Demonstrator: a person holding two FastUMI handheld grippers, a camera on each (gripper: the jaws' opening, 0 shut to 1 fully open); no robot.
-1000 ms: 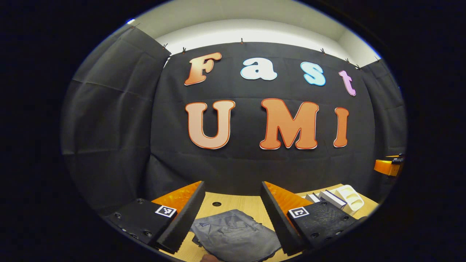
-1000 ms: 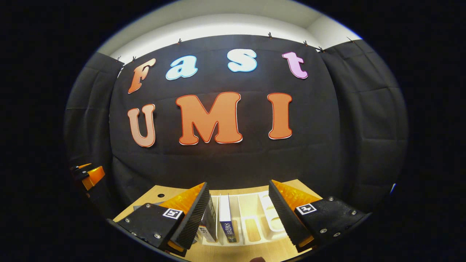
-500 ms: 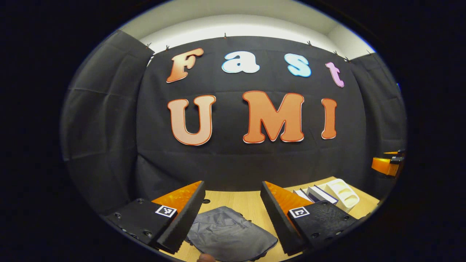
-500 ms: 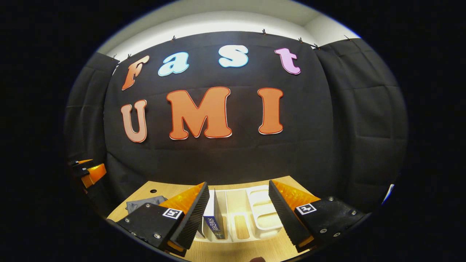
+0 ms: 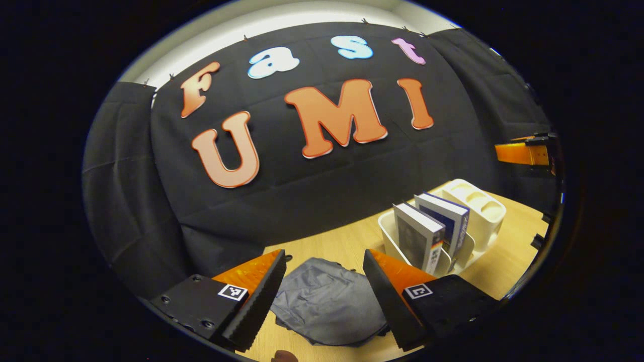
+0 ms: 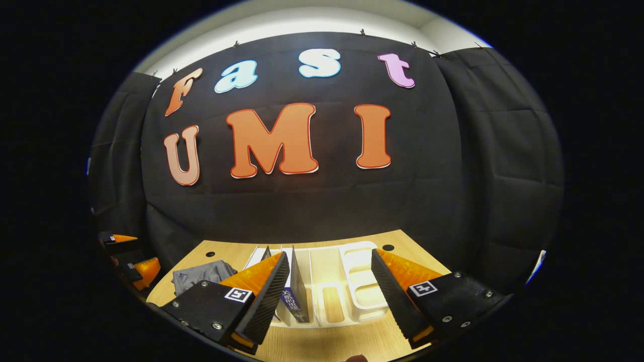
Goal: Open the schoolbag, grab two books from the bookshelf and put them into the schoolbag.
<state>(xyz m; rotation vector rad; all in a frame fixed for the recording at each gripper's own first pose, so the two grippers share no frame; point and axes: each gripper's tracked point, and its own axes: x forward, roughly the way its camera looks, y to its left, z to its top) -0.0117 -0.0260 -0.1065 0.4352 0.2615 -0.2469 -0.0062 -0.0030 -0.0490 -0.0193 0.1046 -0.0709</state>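
1. Between your left gripper's (image 5: 322, 291) spread fingers lies the schoolbag (image 5: 329, 304), a grey fabric bag slumped flat on the wooden table (image 5: 508, 261); the jaws stand wide apart and hold nothing.
2. Judge that bag as soft and light: it will fold and drag sooner than lift cleanly, so take it by a firm edge, seam or zip pull near its opening. The zip itself is too small to make out.
3. Ahead and to the right of that claw, the white bookshelf (image 5: 387, 234) holds two books (image 5: 420, 236) standing upright, side by side.
4. Your right gripper (image 6: 329, 296) is also spread open and empty, pointed at the same white bookshelf (image 6: 362, 286), with one book (image 6: 297, 286) just inside its left finger.
5. Expect the books to be stiff, moderately heavy, with possibly slick covers; pinch one across its thickness near the top of the spine and draw it straight up out of its slot.
6. Compared with a second ago, your left gripper has tilted and turned, so the shelf and books now sit much larger and nearer in its view. The right view has dipped slightly, showing more table and the schoolbag (image 6: 198, 274) off to its left.
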